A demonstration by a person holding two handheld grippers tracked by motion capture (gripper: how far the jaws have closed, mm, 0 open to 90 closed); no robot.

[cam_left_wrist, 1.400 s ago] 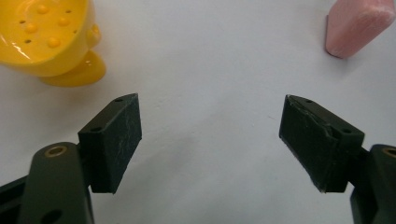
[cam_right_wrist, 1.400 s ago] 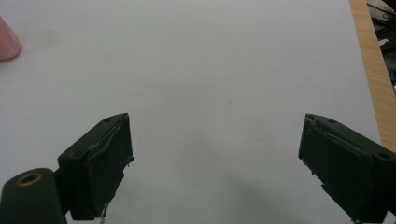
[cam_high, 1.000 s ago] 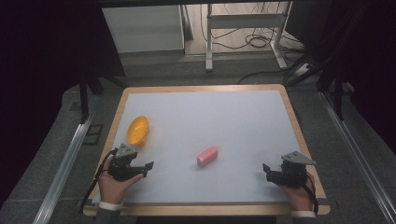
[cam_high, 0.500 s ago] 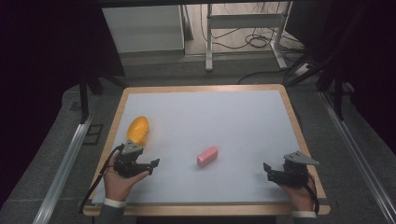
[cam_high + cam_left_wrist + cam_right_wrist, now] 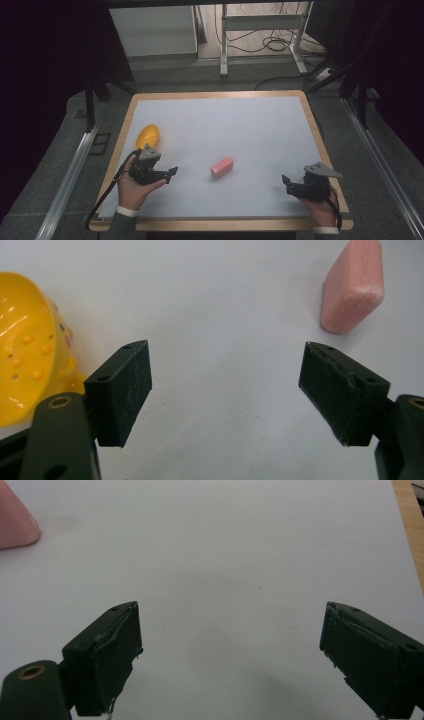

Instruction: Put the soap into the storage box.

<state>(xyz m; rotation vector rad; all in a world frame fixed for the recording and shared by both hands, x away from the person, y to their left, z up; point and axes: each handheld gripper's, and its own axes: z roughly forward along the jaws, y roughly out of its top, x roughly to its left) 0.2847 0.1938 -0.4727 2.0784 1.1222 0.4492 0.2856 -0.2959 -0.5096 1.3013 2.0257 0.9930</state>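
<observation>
1. White mat [image 5: 240, 130] on a wood-rimmed table [image 5: 215, 94], dark room round it; cables and a desk frame on the floor beyond the 12 o'clock edge.
2. Left gripper [image 5: 171, 173] at approx. 8 o'clock on the mat, jaws spread wide, nothing between them; in the left gripper view [image 5: 225, 390] only bare mat lay between the pads.
3. Right gripper [image 5: 286, 183] at approx. 4 o'clock, near the wood rim, also released and empty; same wide gap in the right gripper view [image 5: 230, 650].
4. Soap [image 5: 222, 167], pink bar, lay flat near centre, slightly toward 6 o'clock, touching nothing. From the left gripper it sat at approx. 1 o'clock [image 5: 353, 287], ahead of the jaws, not yet reached.
5. Yellow dish [image 5: 147, 135] at 9 o'clock on the mat, just beside the left gripper, at its 11 o'clock [image 5: 27, 345]; empty as far as could be seen.
6. Progress, my read: nothing grasped yet, so pick-up of the soap and any placing were all left to do.
7. Room: open mat all round the soap, esp. toward 12 and 3 o'clock; tightest spots were dish vs. left gripper and the rim by the right one.
</observation>
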